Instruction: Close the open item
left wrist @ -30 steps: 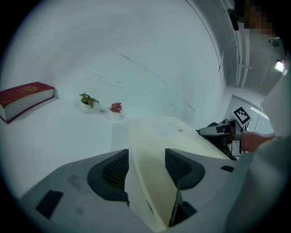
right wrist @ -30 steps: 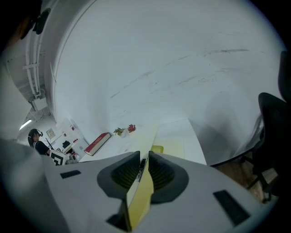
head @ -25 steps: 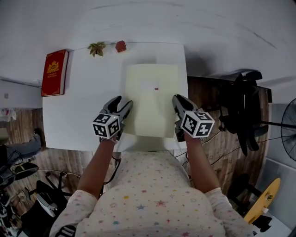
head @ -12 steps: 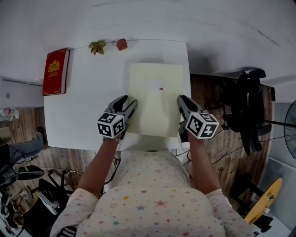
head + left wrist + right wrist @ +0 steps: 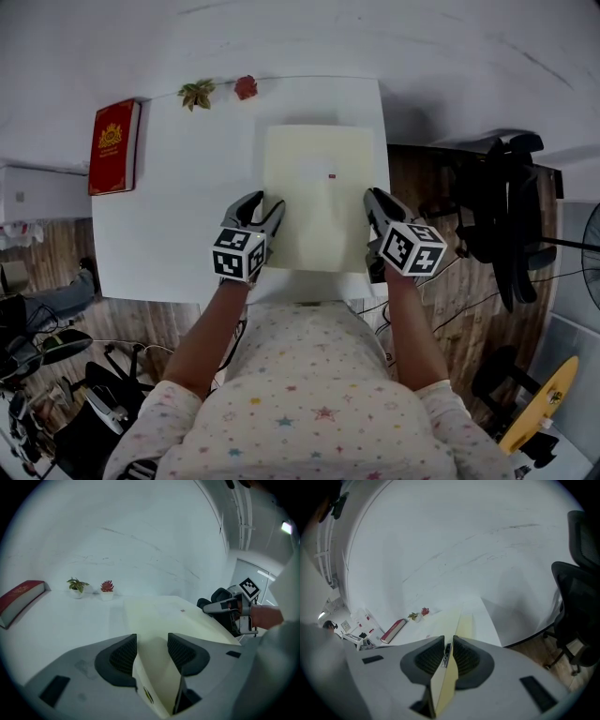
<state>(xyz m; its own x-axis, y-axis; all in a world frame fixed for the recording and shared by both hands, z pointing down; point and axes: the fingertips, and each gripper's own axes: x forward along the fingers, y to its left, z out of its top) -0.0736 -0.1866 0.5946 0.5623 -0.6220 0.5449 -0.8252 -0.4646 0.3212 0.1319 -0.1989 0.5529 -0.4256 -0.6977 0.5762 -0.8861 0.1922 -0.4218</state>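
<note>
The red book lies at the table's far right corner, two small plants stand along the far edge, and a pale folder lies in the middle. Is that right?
Not quite. The head view shows the red book at the table's far left corner, not the right. The two small plants do stand along the far edge, and the pale folder lies in the middle.

Your left claw (image 5: 265, 203) and right claw (image 5: 375, 200) are grey with black pads and black-and-white patterned cubes (image 5: 239, 255). The folder (image 5: 314, 187) is pale cream, the bench (image 5: 169, 216) white, the book (image 5: 113, 147) red with a gold crest, and your sleeve (image 5: 178, 422) pale with coloured stars.
</note>
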